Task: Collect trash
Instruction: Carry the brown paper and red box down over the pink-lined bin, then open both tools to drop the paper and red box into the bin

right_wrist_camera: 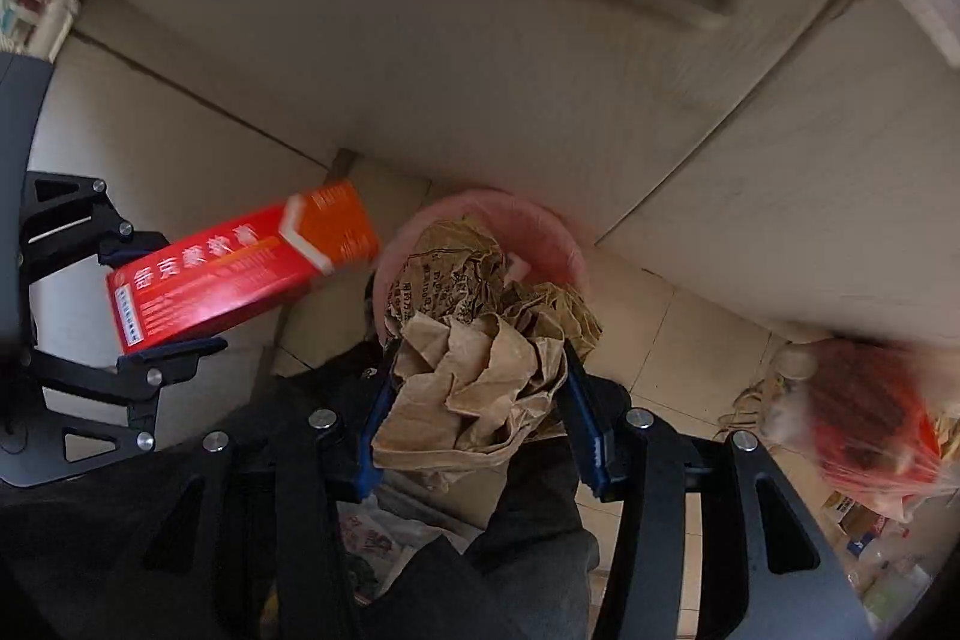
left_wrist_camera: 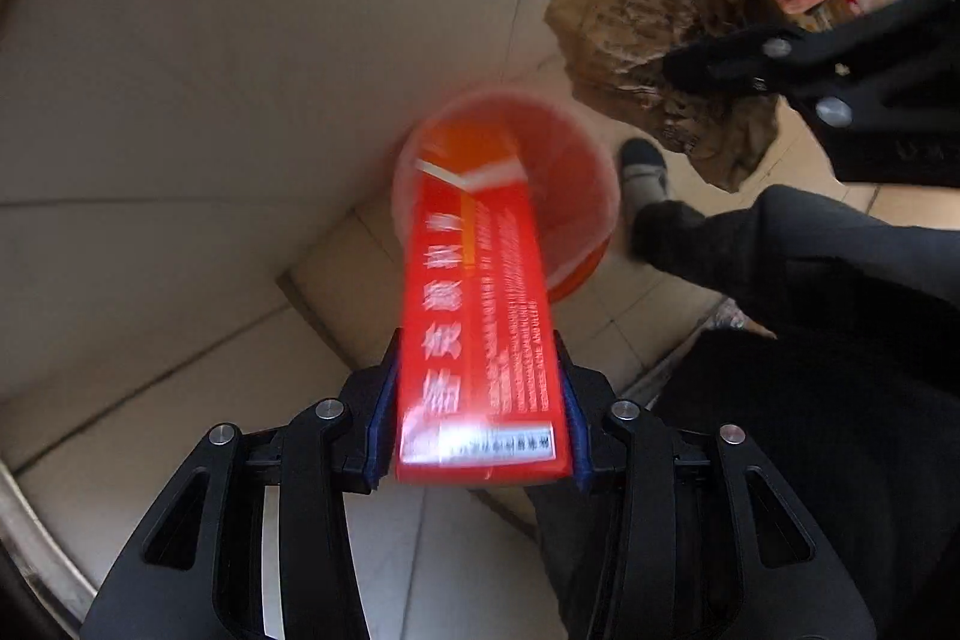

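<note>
Fingers (left_wrist_camera: 384, 400) of the left gripper (left_wrist_camera: 480, 400) pinch a red carton (left_wrist_camera: 474, 316); the right gripper (right_wrist_camera: 477, 400) clamps crumpled brown paper (right_wrist_camera: 480, 376). Release early and either misses the red bin (left_wrist_camera: 576, 196) on the floor.

Soft, dim indoor light is falling evenly, casting only faint shadows. Motion blur is smearing the red bin (left_wrist_camera: 540, 172) and the print on the red box (left_wrist_camera: 480, 340). Fisheye distortion is bending the floor tiles (right_wrist_camera: 660, 340), and dark vignetting is closing the corners.
</note>
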`<state>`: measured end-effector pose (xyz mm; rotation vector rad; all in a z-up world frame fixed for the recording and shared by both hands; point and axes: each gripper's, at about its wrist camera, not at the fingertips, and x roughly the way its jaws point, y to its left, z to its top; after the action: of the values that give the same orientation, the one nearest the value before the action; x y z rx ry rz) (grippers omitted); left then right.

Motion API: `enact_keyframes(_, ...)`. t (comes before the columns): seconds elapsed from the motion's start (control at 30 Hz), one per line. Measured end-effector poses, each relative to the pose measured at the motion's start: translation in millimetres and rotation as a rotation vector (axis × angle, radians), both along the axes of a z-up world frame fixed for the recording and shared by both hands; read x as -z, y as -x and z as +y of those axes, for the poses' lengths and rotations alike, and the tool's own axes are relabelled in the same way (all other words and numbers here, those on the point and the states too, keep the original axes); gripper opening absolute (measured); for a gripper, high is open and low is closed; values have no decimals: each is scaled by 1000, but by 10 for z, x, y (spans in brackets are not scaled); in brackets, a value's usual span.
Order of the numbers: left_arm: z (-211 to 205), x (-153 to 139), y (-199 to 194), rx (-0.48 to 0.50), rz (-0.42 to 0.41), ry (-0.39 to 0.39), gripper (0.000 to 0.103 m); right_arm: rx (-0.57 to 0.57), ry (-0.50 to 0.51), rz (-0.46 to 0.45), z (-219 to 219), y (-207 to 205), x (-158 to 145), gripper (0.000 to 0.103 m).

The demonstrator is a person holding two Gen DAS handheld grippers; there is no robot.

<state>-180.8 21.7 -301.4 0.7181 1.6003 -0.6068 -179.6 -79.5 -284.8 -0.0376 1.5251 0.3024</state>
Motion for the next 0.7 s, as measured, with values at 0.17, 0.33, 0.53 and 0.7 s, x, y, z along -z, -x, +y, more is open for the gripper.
enact_keyframes(0.17,3,309,-56,-58,36,-13,42,-15,12,21,87,-18,291,48)
enact_keyframes(0.33,-87,556,-68,-94,49,-13,41,-31,17,49,96,-44,542,50)
enact_keyframes(0.53,-199,677,-153,-103,49,-12,62,-23,28,70,125,-79,754,79)
enact_keyframes(0.7,-235,662,-155,-98,27,-8,69,-7,13,70,90,-75,771,83)
